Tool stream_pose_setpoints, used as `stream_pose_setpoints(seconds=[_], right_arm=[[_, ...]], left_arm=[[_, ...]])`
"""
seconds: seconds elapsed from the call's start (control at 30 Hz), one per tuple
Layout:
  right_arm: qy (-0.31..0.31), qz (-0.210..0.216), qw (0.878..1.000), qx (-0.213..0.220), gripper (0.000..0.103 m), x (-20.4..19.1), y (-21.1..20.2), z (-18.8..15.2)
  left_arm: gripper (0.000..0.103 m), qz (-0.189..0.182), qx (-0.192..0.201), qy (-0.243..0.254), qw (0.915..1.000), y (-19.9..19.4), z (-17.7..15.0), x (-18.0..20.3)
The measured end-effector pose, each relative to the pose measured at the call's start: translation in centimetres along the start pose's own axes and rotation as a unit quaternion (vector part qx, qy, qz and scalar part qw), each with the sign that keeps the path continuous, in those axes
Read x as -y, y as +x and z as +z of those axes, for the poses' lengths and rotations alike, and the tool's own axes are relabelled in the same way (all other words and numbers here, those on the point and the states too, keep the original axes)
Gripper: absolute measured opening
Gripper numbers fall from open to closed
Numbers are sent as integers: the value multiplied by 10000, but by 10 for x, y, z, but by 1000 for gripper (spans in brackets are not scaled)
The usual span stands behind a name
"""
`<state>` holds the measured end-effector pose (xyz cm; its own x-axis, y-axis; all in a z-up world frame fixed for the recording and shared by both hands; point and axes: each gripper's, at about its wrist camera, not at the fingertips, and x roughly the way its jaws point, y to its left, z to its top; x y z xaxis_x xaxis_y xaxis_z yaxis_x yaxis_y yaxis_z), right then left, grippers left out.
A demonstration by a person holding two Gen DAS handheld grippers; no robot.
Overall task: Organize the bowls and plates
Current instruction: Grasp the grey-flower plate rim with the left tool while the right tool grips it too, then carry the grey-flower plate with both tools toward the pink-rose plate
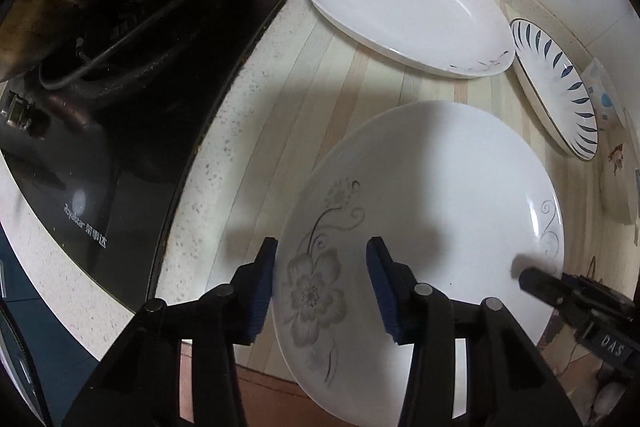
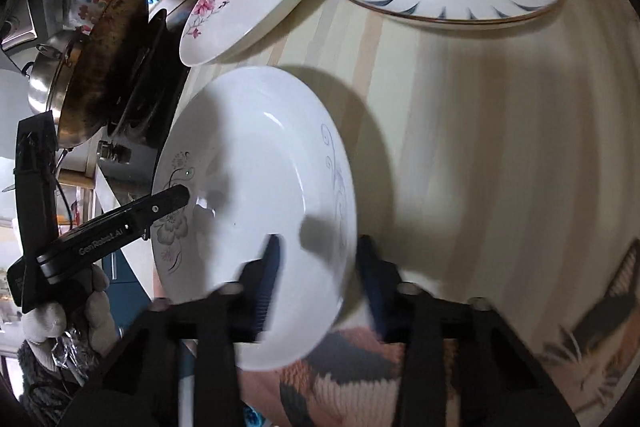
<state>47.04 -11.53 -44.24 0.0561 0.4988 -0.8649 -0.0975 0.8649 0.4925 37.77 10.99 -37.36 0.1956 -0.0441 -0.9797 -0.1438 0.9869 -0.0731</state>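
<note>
A white plate with a grey flower (image 1: 420, 227) lies on the striped table (image 1: 304, 75), near the black stove marked "Royalstar" (image 1: 86, 227). The left gripper (image 1: 322, 291) and the right gripper (image 2: 318, 279) each straddle opposite rims, jaws partly open, pads not clearly pressing. The left gripper reads "GenRobot.AI".

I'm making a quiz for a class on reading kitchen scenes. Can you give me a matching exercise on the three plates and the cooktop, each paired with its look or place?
Things:
1. nearest plate
2. oval plate
3. far-right plate
4. cooktop

Descriptions:
A. dark blue dashes around the rim
B. pink roses at one end
C. black glass, left of the counter
D. grey flower, rim between both grippers' fingers

Pairs: 1-D, 2-B, 3-A, 4-C
</note>
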Motion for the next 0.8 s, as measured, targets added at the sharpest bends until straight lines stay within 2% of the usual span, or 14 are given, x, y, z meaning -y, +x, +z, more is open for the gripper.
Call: stream_pose_setpoints(seconds=[0.1,0.4,0.53,0.8], right_arm=[[-40,-86,9998,146,22,0,1,6],[-60,-275,9995,143,21,11,-7,-6],[42,-293,9993,248,21,23,-25,-16],[230,-411,9976,501,21,51,-71,-42]], left_arm=[[39,30,76,-27,10000,-1,-1,0],[37,-42,207,17,9998,-11,-5,9],[37,-132,295,158,9994,-23,-9,24],[37,-337,410,518,9972,-30,-22,79]])
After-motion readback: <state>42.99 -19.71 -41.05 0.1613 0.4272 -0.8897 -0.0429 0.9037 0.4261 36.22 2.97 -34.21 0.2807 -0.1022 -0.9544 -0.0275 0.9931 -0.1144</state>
